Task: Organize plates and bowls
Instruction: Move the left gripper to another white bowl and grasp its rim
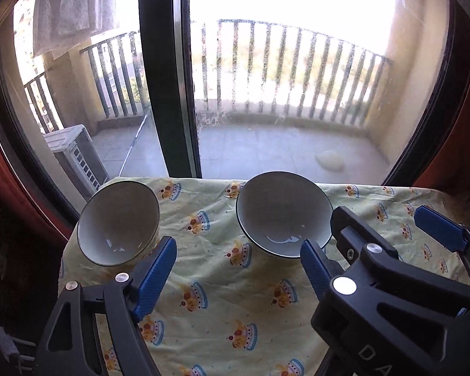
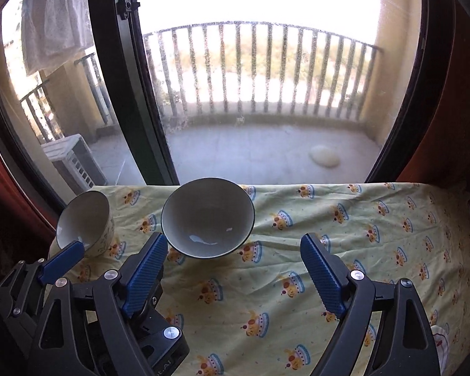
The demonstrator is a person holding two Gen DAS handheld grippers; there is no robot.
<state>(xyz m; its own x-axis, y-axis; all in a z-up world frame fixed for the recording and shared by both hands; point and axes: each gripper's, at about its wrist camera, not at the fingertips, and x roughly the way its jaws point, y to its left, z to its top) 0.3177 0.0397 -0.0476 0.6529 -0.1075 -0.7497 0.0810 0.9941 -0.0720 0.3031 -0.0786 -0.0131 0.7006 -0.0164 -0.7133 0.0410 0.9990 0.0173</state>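
Two white bowls stand on a yellow patterned cloth (image 1: 235,313) near the table's far edge. The left bowl (image 1: 119,222) (image 2: 84,219) has a patterned outside. The wider bowl (image 1: 283,213) (image 2: 206,216) has a dark rim and sits to its right. My left gripper (image 1: 238,244) is open over the cloth, in front of the gap between the bowls and holding nothing. My right gripper (image 2: 233,239) is open just in front of the dark-rimmed bowl, also holding nothing. In the left wrist view its blue finger (image 1: 440,227) shows at the right.
The table butts against a glass sliding door with a dark frame (image 1: 169,94). Beyond it lie a balcony with railings and an air-conditioner unit (image 1: 75,156). The cloth (image 2: 360,250) stretches right of the bowls. Red curtains flank both sides.
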